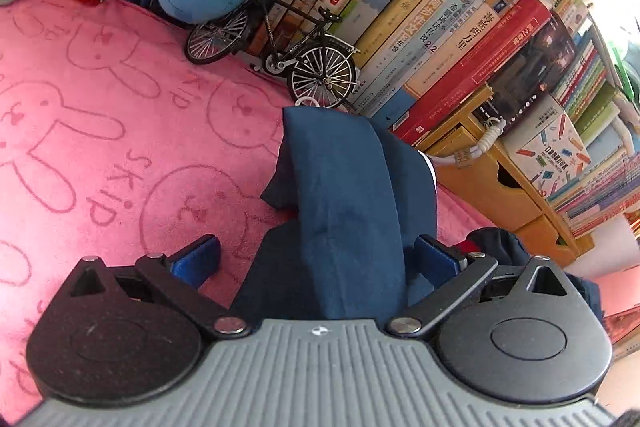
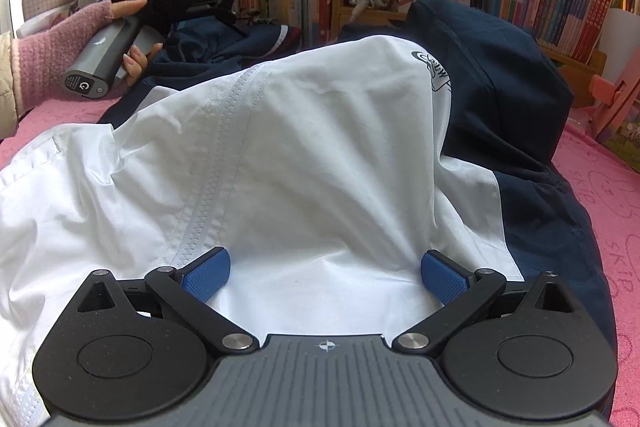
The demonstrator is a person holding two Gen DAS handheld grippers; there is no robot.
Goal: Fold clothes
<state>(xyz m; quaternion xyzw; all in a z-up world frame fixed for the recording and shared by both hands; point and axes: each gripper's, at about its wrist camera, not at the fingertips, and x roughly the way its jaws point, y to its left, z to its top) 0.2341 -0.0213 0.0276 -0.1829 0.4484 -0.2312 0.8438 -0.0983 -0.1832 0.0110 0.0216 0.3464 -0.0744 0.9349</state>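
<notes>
Two grippers stand wide apart with nothing pinched: your right gripper (image 2: 325, 273) over the white-and-navy jacket (image 2: 312, 147) on the pink towel-covered bench (image 1: 100, 99), your left gripper (image 1: 316, 259) straddling its navy sleeve (image 1: 340, 187). You seem between folds. Next, pinch an edge squarely.

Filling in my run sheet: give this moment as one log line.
step: folding jacket | left gripper: jaws open, navy fabric between | right gripper: jaws open over white panel | surface: pink towel
</notes>
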